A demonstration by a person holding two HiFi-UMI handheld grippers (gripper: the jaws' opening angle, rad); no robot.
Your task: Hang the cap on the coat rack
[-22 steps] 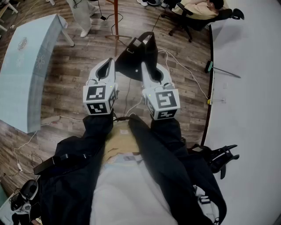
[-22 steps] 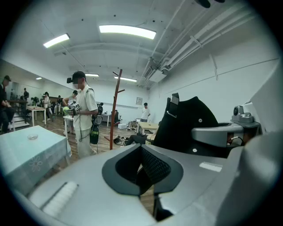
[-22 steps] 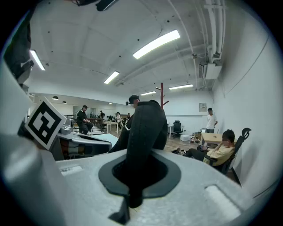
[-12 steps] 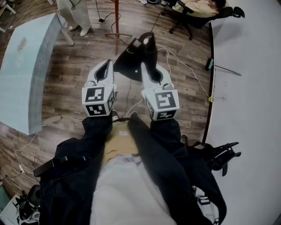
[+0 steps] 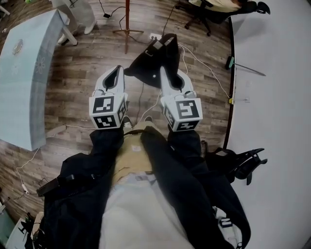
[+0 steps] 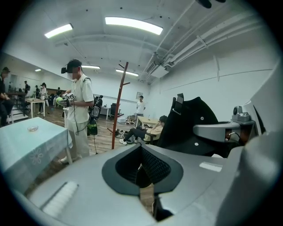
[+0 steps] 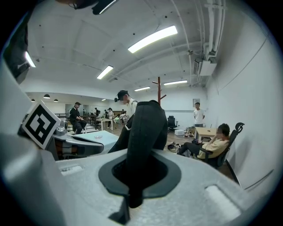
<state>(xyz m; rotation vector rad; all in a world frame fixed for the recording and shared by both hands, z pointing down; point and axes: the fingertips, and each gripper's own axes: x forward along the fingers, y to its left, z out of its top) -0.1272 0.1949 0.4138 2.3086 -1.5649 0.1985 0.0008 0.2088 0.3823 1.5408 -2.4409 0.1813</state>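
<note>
The black cap (image 5: pixel 148 61) hangs from my right gripper (image 5: pixel 163 73), whose jaws are shut on its fabric. In the right gripper view the cap (image 7: pixel 146 128) rises straight out of the closed jaws of the right gripper (image 7: pixel 140 170) and hides much of the room. My left gripper (image 5: pixel 118 69) is held beside it on the left, shut with nothing in it. From the left gripper (image 6: pixel 141 150) the cap (image 6: pixel 190 126) shows at the right. The brown coat rack (image 5: pixel 127 22) stands on the wooden floor ahead, beyond both grippers. Its pole and pegs are seen as the coat rack (image 6: pixel 122 99).
A light blue table (image 5: pixel 24 73) stands at the left. Near the rack stands a person (image 6: pixel 79 114). Another person sits in a chair (image 5: pixel 214 7) at the far right. A white wall (image 5: pixel 272 97) runs along the right. Cables (image 5: pixel 204 73) lie across the floor.
Both grippers keep their pose and the cap stays in the right one. The floor has slid in the view, so the rack's base now sits higher in the picture.
</note>
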